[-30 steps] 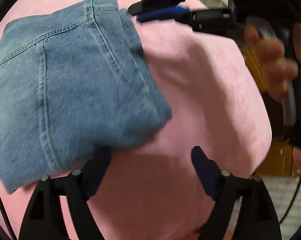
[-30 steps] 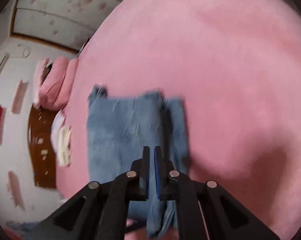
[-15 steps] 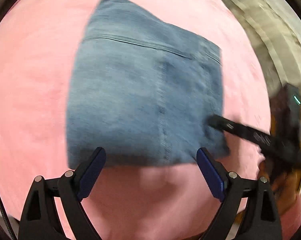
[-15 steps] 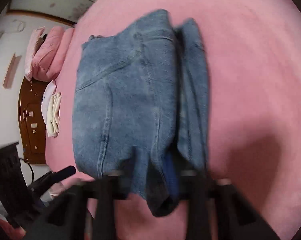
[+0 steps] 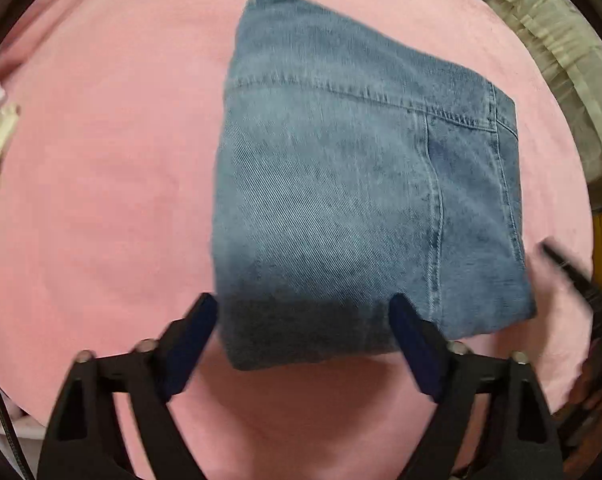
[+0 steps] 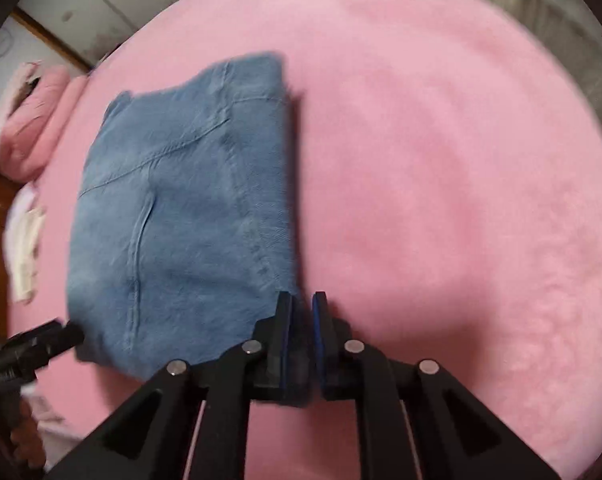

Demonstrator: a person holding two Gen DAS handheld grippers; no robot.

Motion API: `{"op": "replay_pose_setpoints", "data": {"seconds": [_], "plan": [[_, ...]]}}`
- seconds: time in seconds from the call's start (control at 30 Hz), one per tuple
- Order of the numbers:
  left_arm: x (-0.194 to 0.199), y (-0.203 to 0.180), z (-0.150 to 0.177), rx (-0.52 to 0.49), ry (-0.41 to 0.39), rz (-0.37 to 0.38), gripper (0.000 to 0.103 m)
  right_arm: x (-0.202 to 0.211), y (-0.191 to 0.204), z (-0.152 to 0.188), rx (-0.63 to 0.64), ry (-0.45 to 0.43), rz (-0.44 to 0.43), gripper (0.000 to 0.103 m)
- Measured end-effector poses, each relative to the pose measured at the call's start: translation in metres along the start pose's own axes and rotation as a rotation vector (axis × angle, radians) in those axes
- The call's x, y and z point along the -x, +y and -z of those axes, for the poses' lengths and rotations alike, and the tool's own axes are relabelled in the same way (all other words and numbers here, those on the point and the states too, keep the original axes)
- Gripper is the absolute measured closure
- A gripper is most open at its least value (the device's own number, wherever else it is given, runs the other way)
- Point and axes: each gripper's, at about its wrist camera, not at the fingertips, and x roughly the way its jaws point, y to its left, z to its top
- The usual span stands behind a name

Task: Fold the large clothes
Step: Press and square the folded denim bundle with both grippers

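A pair of blue jeans [image 5: 361, 200] lies folded into a compact rectangle on the pink bed cover [image 5: 101, 200]. My left gripper [image 5: 301, 328] is open, its fingers spread over the near edge of the jeans, holding nothing. In the right wrist view the folded jeans [image 6: 181, 208] lie left of centre. My right gripper [image 6: 301, 312] is nearly shut and empty, at the near right corner of the jeans. The left gripper's tip [image 6: 41, 340] shows at the lower left of that view, and the right gripper [image 5: 573, 272] shows blurred at the right of the left wrist view.
Pink pillows [image 6: 33, 132] and pale folded cloth [image 6: 25, 240] lie at the bed's far left by a dark wooden headboard. A grey-beige curtain [image 5: 561, 60] hangs beyond the bed's right edge. The pink cover [image 6: 461, 200] stretches wide to the right.
The jeans went from bunched and lifted to lying flat and folded. My right gripper let go of the fabric and drew back to the corner. My left gripper swung over the near edge.
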Motion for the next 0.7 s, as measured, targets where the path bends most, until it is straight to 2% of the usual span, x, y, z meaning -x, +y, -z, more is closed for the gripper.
{"op": "replay_pose_setpoints", "data": {"seconds": [0.03, 0.07, 0.1, 0.13, 0.17, 0.23, 0.3, 0.37, 0.4, 0.43, 0.47, 0.53, 0.57, 0.7], "plan": [[0.006, 0.001, 0.001, -0.010, -0.031, -0.006, 0.030, 0.016, 0.003, -0.004, 0.017, -0.081, 0.021, 0.092], [0.010, 0.002, 0.002, -0.015, -0.059, 0.001, 0.040, 0.029, 0.006, -0.009, 0.031, -0.147, 0.025, 0.089], [0.015, 0.003, 0.002, -0.018, -0.088, 0.024, 0.047, 0.035, 0.009, -0.012, 0.038, -0.172, 0.013, 0.087], [0.017, 0.003, 0.000, -0.017, -0.103, 0.054, 0.060, 0.037, 0.011, -0.017, 0.046, -0.171, -0.034, 0.086], [0.016, 0.004, -0.002, -0.013, -0.098, 0.087, 0.074, 0.034, 0.011, -0.020, 0.051, -0.151, -0.090, 0.086], [0.011, -0.009, -0.017, -0.013, -0.064, 0.139, 0.094, 0.020, 0.017, -0.026, 0.037, -0.071, -0.224, 0.088], [-0.003, -0.022, -0.031, -0.013, -0.019, 0.165, 0.094, -0.001, 0.031, -0.026, 0.002, 0.029, -0.385, 0.103], [-0.020, -0.033, -0.043, -0.002, 0.066, 0.167, 0.093, -0.029, 0.057, -0.019, -0.019, 0.195, -0.471, 0.103], [-0.025, -0.044, -0.044, 0.005, 0.091, 0.156, 0.093, -0.046, 0.068, -0.013, -0.021, 0.283, -0.473, 0.103], [-0.030, -0.043, -0.043, 0.014, 0.102, 0.128, 0.093, -0.058, 0.076, -0.006, -0.021, 0.336, -0.459, 0.103], [-0.036, -0.041, -0.043, 0.027, 0.105, 0.100, 0.095, -0.066, 0.078, -0.001, -0.026, 0.353, -0.450, 0.103], [-0.039, -0.023, -0.041, 0.068, 0.101, 0.133, 0.099, -0.071, 0.064, 0.003, -0.079, 0.321, -0.447, 0.103], [-0.036, -0.011, -0.038, 0.098, 0.087, 0.163, 0.099, -0.069, 0.047, 0.003, -0.098, 0.298, -0.366, 0.103], [-0.021, 0.019, -0.024, 0.129, 0.028, 0.211, 0.100, -0.040, -0.011, 0.000, -0.099, 0.184, -0.192, 0.103]]}}
